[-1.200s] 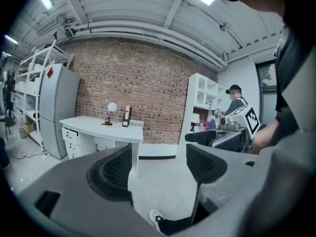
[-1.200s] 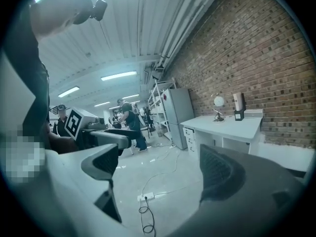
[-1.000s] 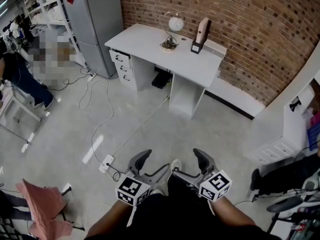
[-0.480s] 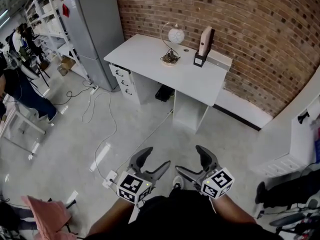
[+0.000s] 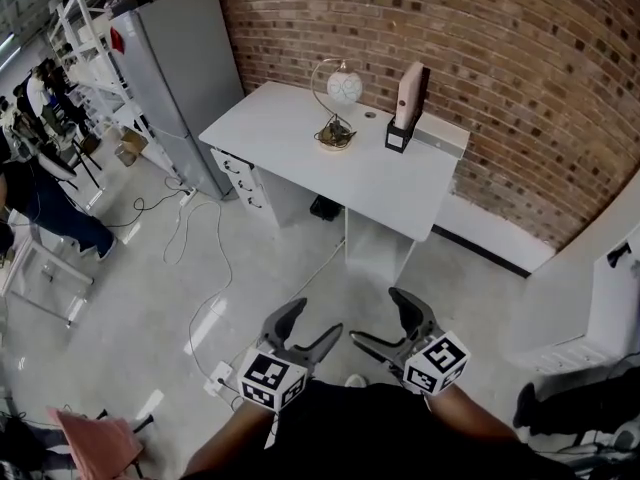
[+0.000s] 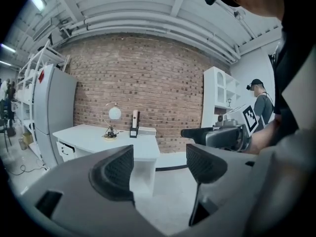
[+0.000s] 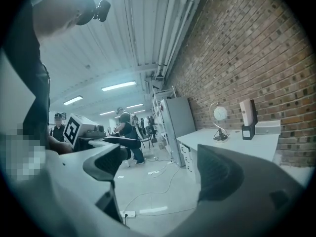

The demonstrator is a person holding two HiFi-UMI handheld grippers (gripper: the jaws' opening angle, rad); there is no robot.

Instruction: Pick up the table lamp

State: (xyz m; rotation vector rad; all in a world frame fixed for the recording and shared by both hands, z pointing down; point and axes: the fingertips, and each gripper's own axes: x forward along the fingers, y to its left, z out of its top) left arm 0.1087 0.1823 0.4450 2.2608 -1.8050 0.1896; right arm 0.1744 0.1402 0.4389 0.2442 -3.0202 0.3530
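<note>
A brick wall (image 5: 520, 88) backs a white desk (image 5: 290, 138) that stands on a pale concrete floor, and on the rear of the desktop, close to the wall, sits the table lamp (image 5: 342, 93). It has a white globe held within a thin metal hoop over a small dark base, and it stands upright and untouched. Just beside it on the right, apart from it, a tan upright object in a black stand (image 5: 405, 108) rests against the wall side of the desk. A grey fridge (image 5: 185, 78) stands to the desk's left, and a cable runs across the floor to a power strip (image 5: 218, 376). Well short of all this, low in the head view, the left gripper (image 5: 312, 320) and the right gripper (image 5: 380, 318) hang side by side over bare floor. Each has its jaws spread wide with nothing between them. Both gripper views show only the distant desk and room past the pads. The step in hand looks like the approach, with no reach begun. The next move calls for closing the gap to the desk front, then bringing one gripper in low toward the lamp's base or stem. The thin hoop looks easy to bend or tip, so it is best avoided, and the gripper must keep clear of the tan object alongside.
</note>
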